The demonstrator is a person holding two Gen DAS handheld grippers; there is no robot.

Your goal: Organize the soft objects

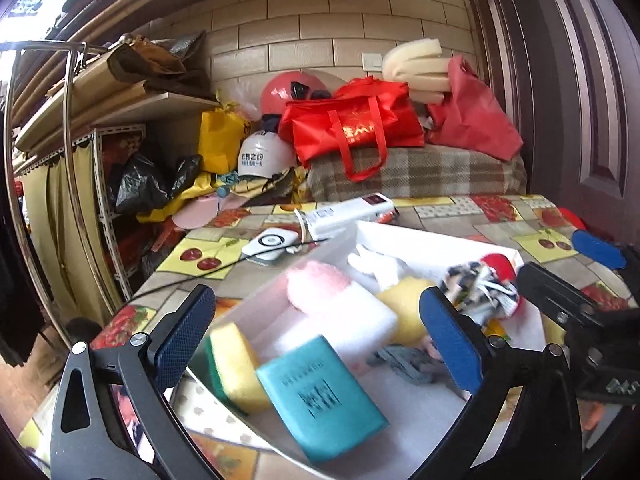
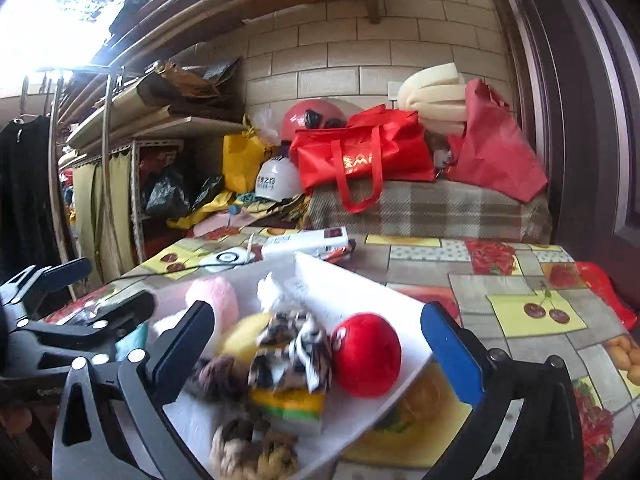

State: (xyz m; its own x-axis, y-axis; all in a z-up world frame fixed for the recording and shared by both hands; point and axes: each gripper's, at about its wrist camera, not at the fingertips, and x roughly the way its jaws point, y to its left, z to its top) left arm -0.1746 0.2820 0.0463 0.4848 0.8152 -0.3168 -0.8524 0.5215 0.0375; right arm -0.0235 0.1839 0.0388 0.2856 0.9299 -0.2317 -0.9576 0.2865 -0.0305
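Observation:
A white bin (image 1: 404, 240) (image 2: 352, 292) sits on the fruit-print table. In it lie a teal sponge block (image 1: 320, 396), a yellow-green sponge (image 1: 234, 364), a white foam block (image 1: 340, 328), a pink fluffy pad (image 1: 316, 286) (image 2: 216, 300), a yellow sponge (image 1: 404, 304) (image 2: 244, 336), a black-and-white cloth (image 1: 476, 284) (image 2: 294, 356), a red ball (image 2: 366, 354) and brown scrunchies (image 2: 252, 448). My left gripper (image 1: 320, 340) is open and empty over the bin's near left part. My right gripper (image 2: 316, 344) is open and empty over the bin's right part; it also shows in the left wrist view (image 1: 560, 268).
A white remote (image 1: 348, 212) (image 2: 308, 242) and a small white device (image 1: 270, 242) with a black cord lie on the table behind the bin. Beyond stand a plaid-covered block (image 1: 420, 172), red bags (image 1: 352, 124), helmets (image 1: 264, 156) and shelving (image 1: 100, 120) at the left.

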